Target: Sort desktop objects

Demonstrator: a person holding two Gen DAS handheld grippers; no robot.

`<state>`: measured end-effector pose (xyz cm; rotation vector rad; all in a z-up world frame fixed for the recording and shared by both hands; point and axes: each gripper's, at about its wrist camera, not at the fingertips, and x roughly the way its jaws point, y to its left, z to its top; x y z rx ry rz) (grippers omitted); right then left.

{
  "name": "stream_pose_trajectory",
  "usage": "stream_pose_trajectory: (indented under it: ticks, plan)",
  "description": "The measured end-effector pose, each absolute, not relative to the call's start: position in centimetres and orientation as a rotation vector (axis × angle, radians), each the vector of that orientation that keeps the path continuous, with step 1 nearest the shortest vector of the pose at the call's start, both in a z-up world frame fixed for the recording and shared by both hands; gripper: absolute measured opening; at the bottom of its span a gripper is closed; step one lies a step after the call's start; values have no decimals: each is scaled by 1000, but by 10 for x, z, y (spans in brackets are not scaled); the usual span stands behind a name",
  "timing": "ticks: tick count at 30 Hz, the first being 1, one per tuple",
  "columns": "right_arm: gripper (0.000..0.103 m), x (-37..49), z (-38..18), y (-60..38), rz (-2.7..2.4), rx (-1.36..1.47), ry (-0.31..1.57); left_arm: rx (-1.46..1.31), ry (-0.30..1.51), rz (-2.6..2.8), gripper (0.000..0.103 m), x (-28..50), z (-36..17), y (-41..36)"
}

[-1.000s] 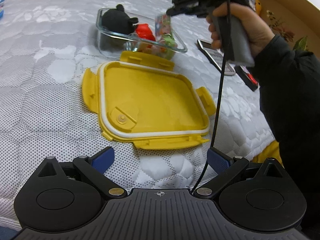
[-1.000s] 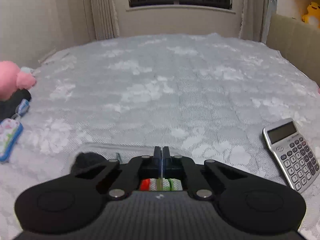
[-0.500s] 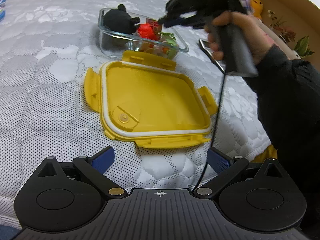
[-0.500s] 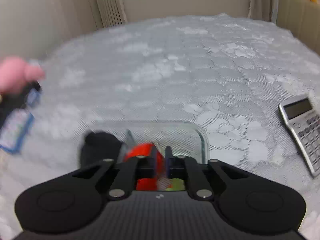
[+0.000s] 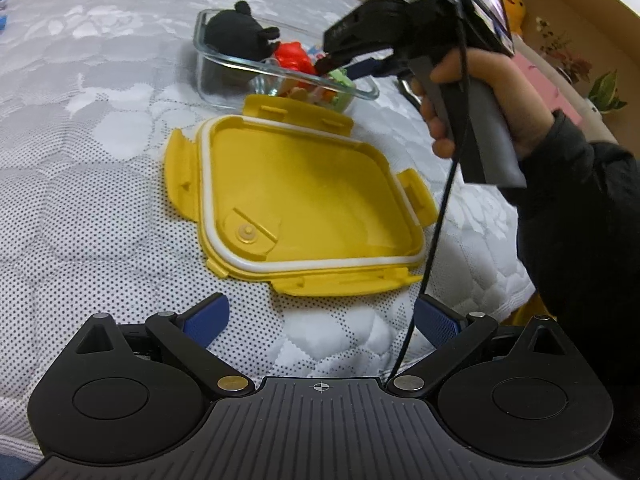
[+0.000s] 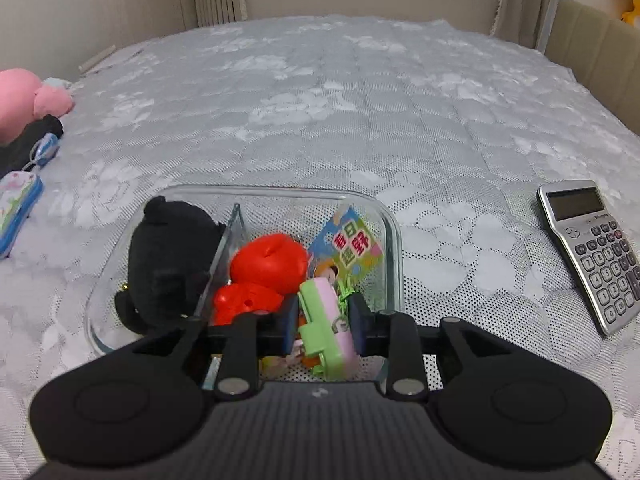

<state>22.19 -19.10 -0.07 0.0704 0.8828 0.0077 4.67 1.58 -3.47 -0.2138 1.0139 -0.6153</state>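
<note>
A clear glass container [image 6: 394,232] [image 5: 208,80] sits on the bed. It holds a black plush [image 6: 168,256] [image 5: 236,36], a red toy [image 6: 268,264] [image 5: 294,58], a colourful card [image 6: 348,244] and a green and pink item [image 6: 326,330]. My right gripper [image 6: 323,332] [image 5: 348,68] hangs over the container's near right part, jaws open on either side of the green and pink item. The yellow lid [image 5: 296,196] lies upside down in front of the container. My left gripper [image 5: 320,318] is open and empty just before the lid's near edge.
A silver calculator [image 6: 588,248] lies to the right of the container. A pink plush [image 6: 24,100], a black item [image 6: 28,140] and a blue-edged case [image 6: 16,208] lie at the far left. The bed's edge [image 5: 520,292] drops off at the right.
My right gripper has dropped toward the container and opened; the item it held now lies in the container between its jaws. My left gripper has barely moved.
</note>
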Motion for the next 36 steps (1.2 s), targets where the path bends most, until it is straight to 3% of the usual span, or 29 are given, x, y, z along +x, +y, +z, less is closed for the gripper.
stream_pose_trajectory:
  ticks: [9, 17, 25, 33, 36]
  plan:
    - [30, 220, 33, -218, -10, 194, 721, -222, 1011, -620, 101, 46, -34, 17]
    - [27, 239, -10, -217, 11, 245, 839, -215, 1013, -619, 101, 45, -34, 18]
    - [27, 218, 15, -204, 87, 249, 780, -222, 1016, -611, 102, 48, -35, 17]
    - [28, 222, -5, -171, 57, 56, 775, -218, 1010, -612, 102, 44, -34, 19]
    - [27, 223, 4, -171, 77, 103, 779, -230, 1009, -607, 102, 46, -35, 23]
